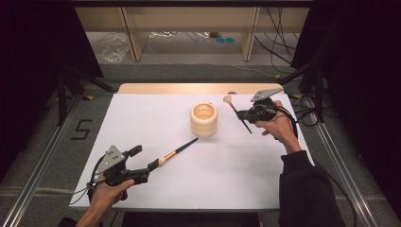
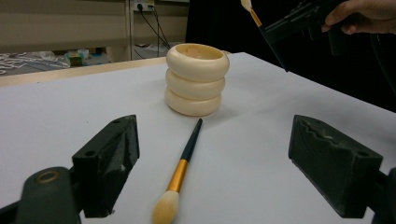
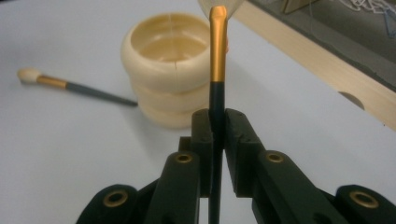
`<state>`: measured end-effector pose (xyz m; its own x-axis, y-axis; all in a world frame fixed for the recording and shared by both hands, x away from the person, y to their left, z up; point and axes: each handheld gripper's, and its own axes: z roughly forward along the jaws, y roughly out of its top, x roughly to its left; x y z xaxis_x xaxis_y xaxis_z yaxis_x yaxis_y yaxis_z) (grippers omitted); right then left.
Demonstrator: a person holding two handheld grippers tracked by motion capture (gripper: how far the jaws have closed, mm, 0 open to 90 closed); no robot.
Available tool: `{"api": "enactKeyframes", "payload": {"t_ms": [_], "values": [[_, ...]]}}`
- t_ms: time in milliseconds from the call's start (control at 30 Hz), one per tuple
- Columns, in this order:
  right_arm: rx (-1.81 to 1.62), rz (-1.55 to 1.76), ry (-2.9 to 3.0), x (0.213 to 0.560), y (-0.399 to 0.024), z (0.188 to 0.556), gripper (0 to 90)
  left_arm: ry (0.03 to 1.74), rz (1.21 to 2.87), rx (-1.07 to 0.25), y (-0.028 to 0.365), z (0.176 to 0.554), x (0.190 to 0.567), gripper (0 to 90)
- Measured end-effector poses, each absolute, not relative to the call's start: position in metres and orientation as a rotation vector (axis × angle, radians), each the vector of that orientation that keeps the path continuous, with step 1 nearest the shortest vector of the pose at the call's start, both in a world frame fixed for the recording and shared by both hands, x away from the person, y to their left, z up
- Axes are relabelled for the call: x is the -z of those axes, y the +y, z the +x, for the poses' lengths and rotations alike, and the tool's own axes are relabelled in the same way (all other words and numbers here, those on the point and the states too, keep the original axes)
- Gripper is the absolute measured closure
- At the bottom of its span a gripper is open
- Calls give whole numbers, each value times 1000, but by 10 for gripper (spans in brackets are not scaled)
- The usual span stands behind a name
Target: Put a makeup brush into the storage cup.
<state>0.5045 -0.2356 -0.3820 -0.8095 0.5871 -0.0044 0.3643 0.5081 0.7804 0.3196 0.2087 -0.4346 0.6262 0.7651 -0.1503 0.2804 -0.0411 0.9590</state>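
The right gripper point(image 1: 246, 115) pinches one brush point(image 3: 217, 70) by its dark handle, bristles up, beside the ribbed holder point(image 1: 204, 120) — likely bound for it; the left gripper point(image 2: 224, 163), jaws spread, straddles the second brush point(image 2: 180, 175) lying on the table point(image 1: 246, 175).

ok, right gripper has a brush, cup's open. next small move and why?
Probably carry the held brush over the cream ribbed cup and tip its handle end down toward the opening. The right gripper is shut on the dark handle, raised beside the cup, which stands upright and looks empty. The second brush lies on the table between the left gripper's open jaws, ungripped.
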Motion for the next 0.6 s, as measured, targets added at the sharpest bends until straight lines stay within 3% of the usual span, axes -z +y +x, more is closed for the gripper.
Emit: {"api": "enactKeyframes", "payload": {"t_ms": [600], "values": [[-1574, 840, 2216, 366, -223, 514, 833, 889, 1614, -489, 209, 320, 435, 164]]}}
